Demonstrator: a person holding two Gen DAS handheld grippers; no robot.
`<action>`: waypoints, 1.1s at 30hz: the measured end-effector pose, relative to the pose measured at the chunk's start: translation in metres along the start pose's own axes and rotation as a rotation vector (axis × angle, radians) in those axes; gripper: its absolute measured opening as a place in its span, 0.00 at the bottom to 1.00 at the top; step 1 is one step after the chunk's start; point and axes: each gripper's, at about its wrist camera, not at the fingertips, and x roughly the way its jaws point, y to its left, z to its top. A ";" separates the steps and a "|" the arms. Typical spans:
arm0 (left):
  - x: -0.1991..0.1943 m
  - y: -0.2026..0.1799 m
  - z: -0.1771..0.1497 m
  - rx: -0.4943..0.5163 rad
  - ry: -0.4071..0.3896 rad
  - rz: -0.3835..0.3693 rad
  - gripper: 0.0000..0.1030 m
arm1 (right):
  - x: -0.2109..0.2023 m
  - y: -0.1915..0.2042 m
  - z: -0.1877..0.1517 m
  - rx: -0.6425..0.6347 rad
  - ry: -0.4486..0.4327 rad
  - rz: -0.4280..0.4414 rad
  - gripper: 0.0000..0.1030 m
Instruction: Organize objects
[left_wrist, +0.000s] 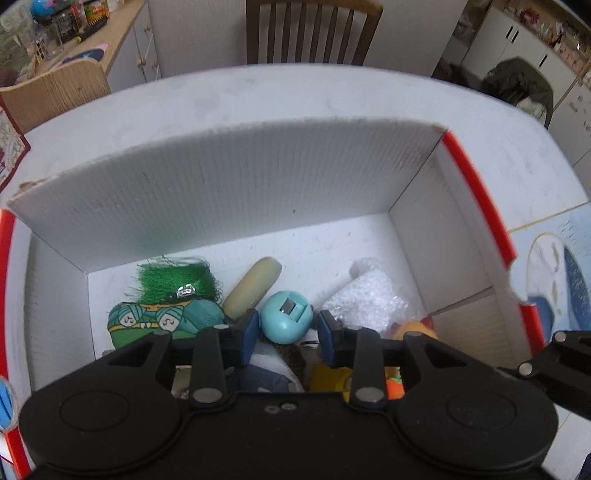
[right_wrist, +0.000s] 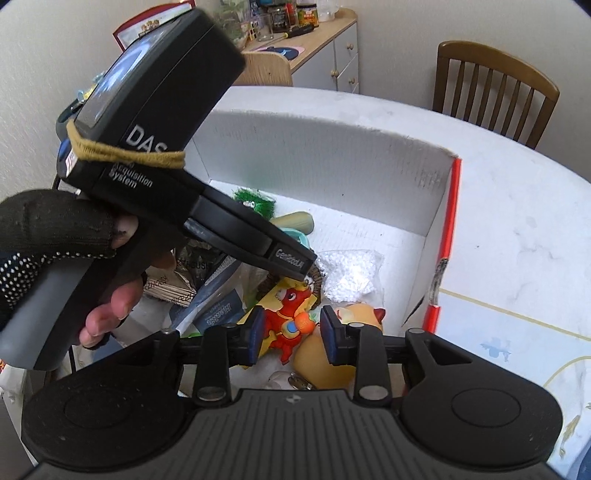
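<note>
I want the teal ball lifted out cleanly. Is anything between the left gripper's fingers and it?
Nothing visible: the teal ball sits between the left gripper fingers, pads apparently not pressing. The beige tube lies just behind.

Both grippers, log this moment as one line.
left gripper: open above teal ball | right gripper: open above red toy | both in box

table (left_wrist: 258, 92): white | on it: open box (left_wrist: 229, 177), placemat (left_wrist: 554, 266)
</note>
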 end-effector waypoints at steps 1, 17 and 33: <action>-0.004 0.001 -0.001 -0.006 -0.016 -0.008 0.33 | -0.003 -0.001 0.000 0.005 -0.006 0.002 0.37; -0.082 0.003 -0.033 -0.002 -0.218 -0.058 0.71 | -0.058 0.001 -0.009 0.032 -0.115 0.029 0.57; -0.155 0.002 -0.084 0.029 -0.398 -0.017 0.96 | -0.113 0.017 -0.033 0.043 -0.253 0.071 0.78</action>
